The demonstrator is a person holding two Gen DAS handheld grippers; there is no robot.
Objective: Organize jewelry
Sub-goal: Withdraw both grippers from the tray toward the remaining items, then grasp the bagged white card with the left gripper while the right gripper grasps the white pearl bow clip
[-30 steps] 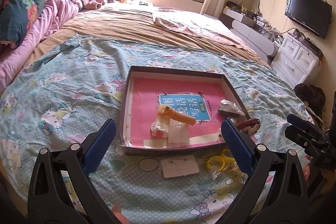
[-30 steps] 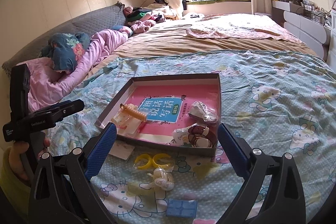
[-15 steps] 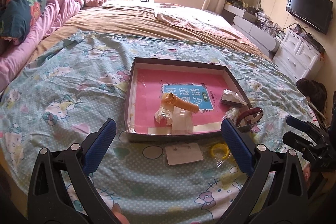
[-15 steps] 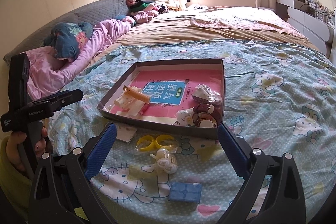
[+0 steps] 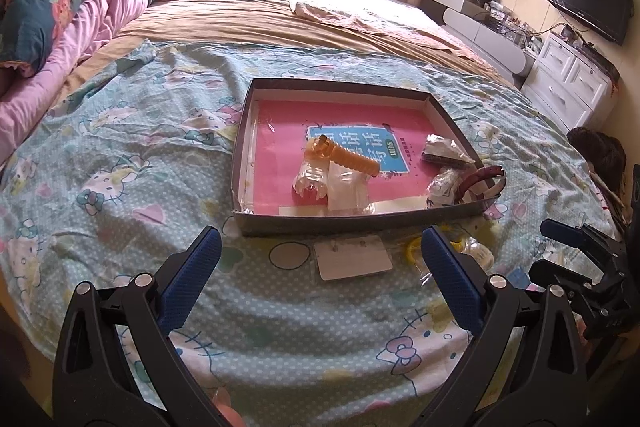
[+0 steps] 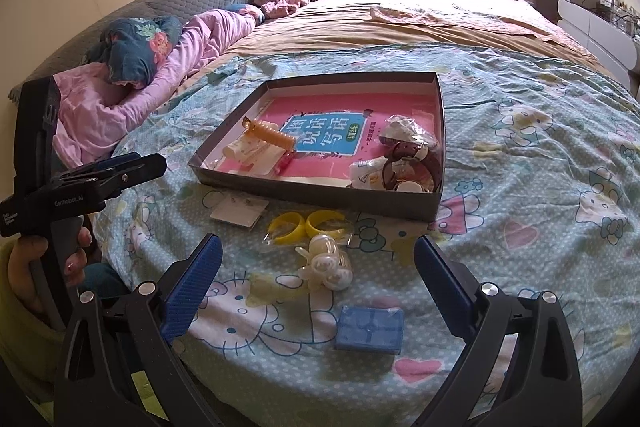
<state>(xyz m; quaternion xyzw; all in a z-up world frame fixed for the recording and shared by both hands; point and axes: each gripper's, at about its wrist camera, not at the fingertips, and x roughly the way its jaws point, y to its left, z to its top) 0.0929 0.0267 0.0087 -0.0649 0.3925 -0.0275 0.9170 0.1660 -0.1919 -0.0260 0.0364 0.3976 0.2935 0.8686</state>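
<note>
Both grippers hang over the near edge of the bed with nothing in them; the right gripper [image 6: 316, 265] has its blue pads spread wide, and the left gripper [image 5: 318, 259] is just as released, low over a white card [image 5: 352, 258]; the shallow box [image 6: 320, 193] sits on the cartoon-print sheet [image 6: 540, 187] just beyond, already holding an orange hair clip [image 6: 272, 139] and some bagged pieces; loose on the sheet, near the box's front wall, lie two yellow rings [image 6: 306, 225], a cream clip in plastic [image 6: 326, 261] and a small blue box [image 6: 370, 327]. I would guess the cream clip goes next, since it lies between the right pads; best to come straight down, close on the hard clip rather than the slack wrapper, lift clear of the box wall before moving over it, and keep the left gripper out of the way.
</note>
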